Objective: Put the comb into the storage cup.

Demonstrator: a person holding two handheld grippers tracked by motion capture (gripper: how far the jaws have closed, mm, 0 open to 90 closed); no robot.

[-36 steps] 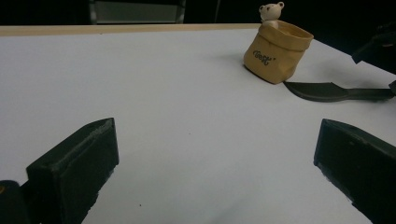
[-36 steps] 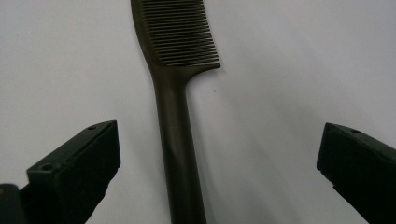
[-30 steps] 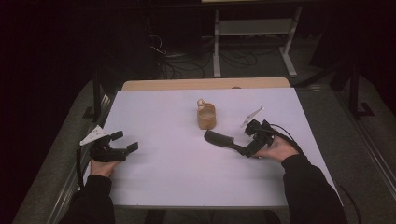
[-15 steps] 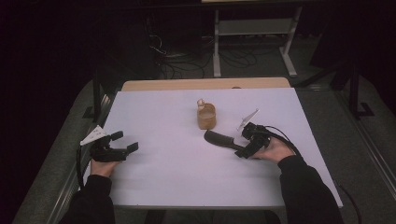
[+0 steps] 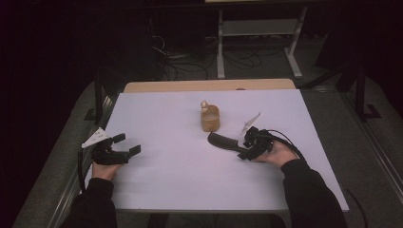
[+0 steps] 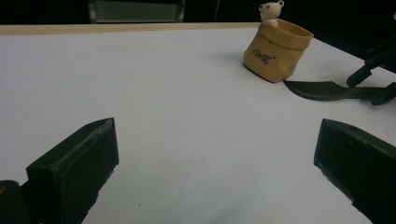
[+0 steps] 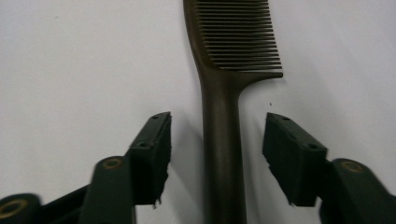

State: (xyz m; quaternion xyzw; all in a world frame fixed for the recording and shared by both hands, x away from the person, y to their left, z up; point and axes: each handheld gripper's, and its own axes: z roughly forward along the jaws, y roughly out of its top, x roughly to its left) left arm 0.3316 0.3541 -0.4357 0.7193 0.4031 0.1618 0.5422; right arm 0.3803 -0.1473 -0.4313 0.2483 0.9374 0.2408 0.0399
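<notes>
While flat, comb (image 7: 219, 116) lengthwise between tongs (image 7: 216, 154).

Room is dark, light falls mainly on the white bench (image 5: 157, 190). Wooden strip (image 5: 209, 85) along its far edge. Grey floor (image 5: 370, 156) on both sides. Behind: white metal rack (image 5: 259, 28) on legs, tangle of black cables (image 5: 209, 59) on the floor, dark post (image 5: 98, 92) at left.

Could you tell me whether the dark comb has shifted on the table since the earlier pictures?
No. The comb lies in the same spot just below the little yellow bag, its handle between the right gripper's closing jaws, not yet gripped.
</notes>
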